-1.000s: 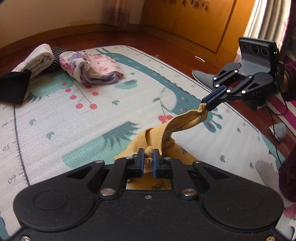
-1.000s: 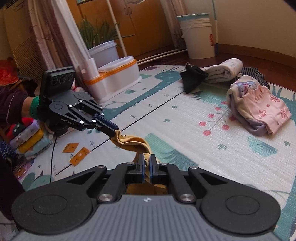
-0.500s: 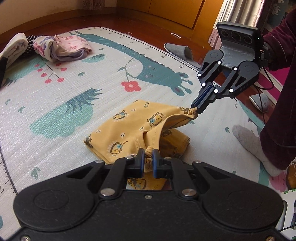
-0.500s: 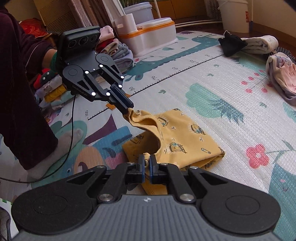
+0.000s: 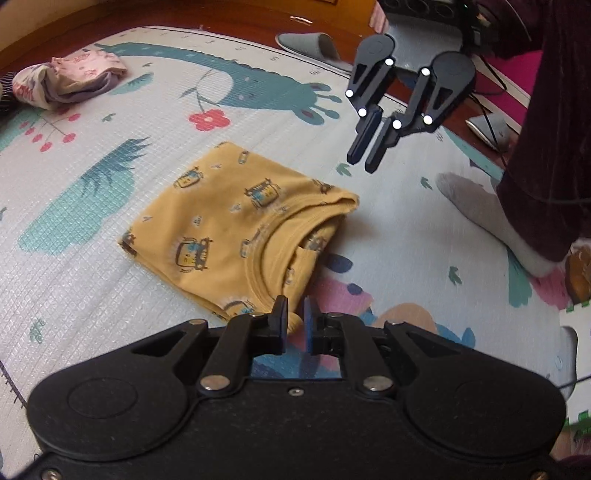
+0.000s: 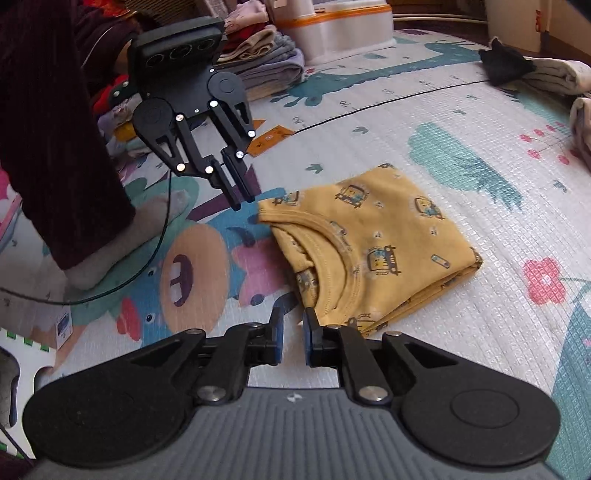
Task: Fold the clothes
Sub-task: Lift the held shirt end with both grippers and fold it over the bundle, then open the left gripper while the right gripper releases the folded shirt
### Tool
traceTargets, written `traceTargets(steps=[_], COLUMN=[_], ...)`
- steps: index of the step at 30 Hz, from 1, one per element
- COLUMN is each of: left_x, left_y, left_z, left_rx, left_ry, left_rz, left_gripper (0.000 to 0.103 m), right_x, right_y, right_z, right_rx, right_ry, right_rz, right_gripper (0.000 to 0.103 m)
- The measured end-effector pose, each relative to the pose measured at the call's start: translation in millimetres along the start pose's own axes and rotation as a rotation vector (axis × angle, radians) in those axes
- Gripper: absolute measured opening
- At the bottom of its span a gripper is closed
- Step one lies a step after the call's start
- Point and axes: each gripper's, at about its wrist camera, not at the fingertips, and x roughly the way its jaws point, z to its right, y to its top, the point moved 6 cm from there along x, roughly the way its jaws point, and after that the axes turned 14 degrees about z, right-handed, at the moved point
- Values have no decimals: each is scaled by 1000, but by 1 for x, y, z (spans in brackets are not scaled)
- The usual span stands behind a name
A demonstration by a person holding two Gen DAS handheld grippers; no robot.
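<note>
Left wrist view: your yellow printed shirt [image 5: 236, 229] now lies folded flat on the play mat [image 5: 92, 295], collar edge toward you, where half a second ago both grippers held it by the neckline, stretched up off the mat. The fold is laid down.

Your left gripper [image 5: 294, 317] sits low over the shirt's near corner with a narrow gap between the pads; a scrap of yellow shows at that gap, and you cannot tell from here whether it is pinched or merely behind. Your right gripper [image 6: 293, 325] is opening, with nothing between the pads, just beside the shirt's near hem.

That reads as the release after a finished fold; this piece looks ready to move off.

Farther out, a pink and white bundle [image 5: 70, 79] waits at the far left of the mat, and a stack of folded clothes [image 6: 258, 55] sits by the white storage box [image 6: 340, 26].
</note>
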Motion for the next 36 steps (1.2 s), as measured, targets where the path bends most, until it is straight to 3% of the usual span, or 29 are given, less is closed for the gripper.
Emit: traceTargets(steps=[4, 7, 9, 12, 18, 24, 27, 30, 32, 36], left_x=[8, 13, 22, 31, 17, 41, 62, 71, 67, 54], left_y=[1, -10, -20, -25, -2, 33, 32, 24, 26, 31], left_z=[-23, -40, -43, -39, -52, -83, -96, -105, -104, -84], left_rx=[-132, -323, -397, -406, -335, -227, -171, -140, -149, -88], left_ry=[71, 87, 99, 111, 165, 216, 239, 260, 272, 278], left_rz=[-23, -28, -62, -87, -13, 112, 83, 80, 65, 118], left_gripper=[6, 7, 7, 7, 7, 8, 14, 19, 19, 20], right_x=[17, 33, 41, 53, 36, 55, 71, 90, 90, 81], right_y=[4, 4, -4, -23, -3, 35, 43, 30, 28, 34], right_z=[9, 15, 19, 17, 24, 58, 74, 93, 95, 88], right_rx=[-13, -24, -3, -3, 10, -57, -67, -45, -69, -84], right_ry=[-69, -103, -108, -93, -134, -236, -259, -289, -273, -290], right_rz=[13, 9, -20, -106, -8, 68, 78, 15, 47, 95], right_gripper=[18, 20, 26, 28, 27, 27, 27, 29, 32, 31])
